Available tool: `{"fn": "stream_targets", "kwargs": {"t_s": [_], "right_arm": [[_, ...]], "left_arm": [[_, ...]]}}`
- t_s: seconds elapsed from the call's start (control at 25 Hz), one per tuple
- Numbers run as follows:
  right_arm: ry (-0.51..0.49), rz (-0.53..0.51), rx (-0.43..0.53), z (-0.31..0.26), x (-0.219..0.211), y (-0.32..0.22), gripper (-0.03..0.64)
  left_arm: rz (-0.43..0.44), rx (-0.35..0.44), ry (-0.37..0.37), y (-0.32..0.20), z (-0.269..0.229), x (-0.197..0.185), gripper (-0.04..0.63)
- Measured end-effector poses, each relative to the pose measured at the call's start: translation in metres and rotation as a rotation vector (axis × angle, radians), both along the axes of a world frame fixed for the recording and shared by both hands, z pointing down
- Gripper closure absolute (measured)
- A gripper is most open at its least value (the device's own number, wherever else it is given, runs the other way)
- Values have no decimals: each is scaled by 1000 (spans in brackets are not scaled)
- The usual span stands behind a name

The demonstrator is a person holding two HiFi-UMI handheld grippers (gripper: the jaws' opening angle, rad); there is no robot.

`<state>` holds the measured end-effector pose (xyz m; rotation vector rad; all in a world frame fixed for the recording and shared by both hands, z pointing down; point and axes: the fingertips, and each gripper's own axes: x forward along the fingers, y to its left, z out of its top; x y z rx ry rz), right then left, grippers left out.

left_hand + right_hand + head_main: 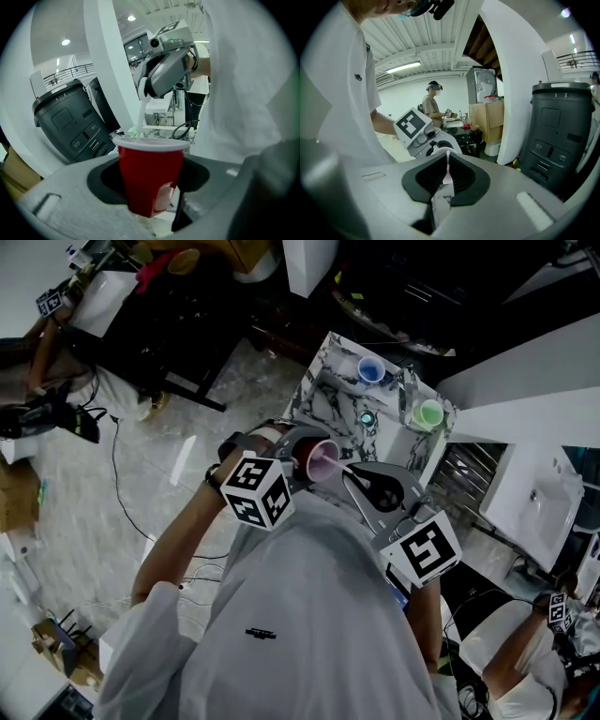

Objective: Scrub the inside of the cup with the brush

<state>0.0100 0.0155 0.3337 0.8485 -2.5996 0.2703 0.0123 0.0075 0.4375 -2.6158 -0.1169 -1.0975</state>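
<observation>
I record the cup as red outside with a white rim; in the head view its inside reads pale pink. The brush handle is white. Left gripper and right gripper: light grey shells, black ribbed pads. The left cube and the right cube are white with black square markers. Table: white marble pattern with dark veining. I note a blue cup and a green cup. The person's shirt is white. The bin is dark grey. The floor is pale, mottled grey.
</observation>
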Motion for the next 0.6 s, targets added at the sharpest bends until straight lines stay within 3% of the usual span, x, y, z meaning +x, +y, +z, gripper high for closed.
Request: {"fn": "stream_targets", "kwargs": {"t_s": [0.32, 0.6], "right_arm": [[60, 111, -74, 28, 25, -2, 592], [66, 34, -147, 39, 12, 22, 592]], "left_arm": [[-12, 12, 17, -5, -2, 2, 324], [-3, 7, 8, -5, 1, 0, 324]]}}
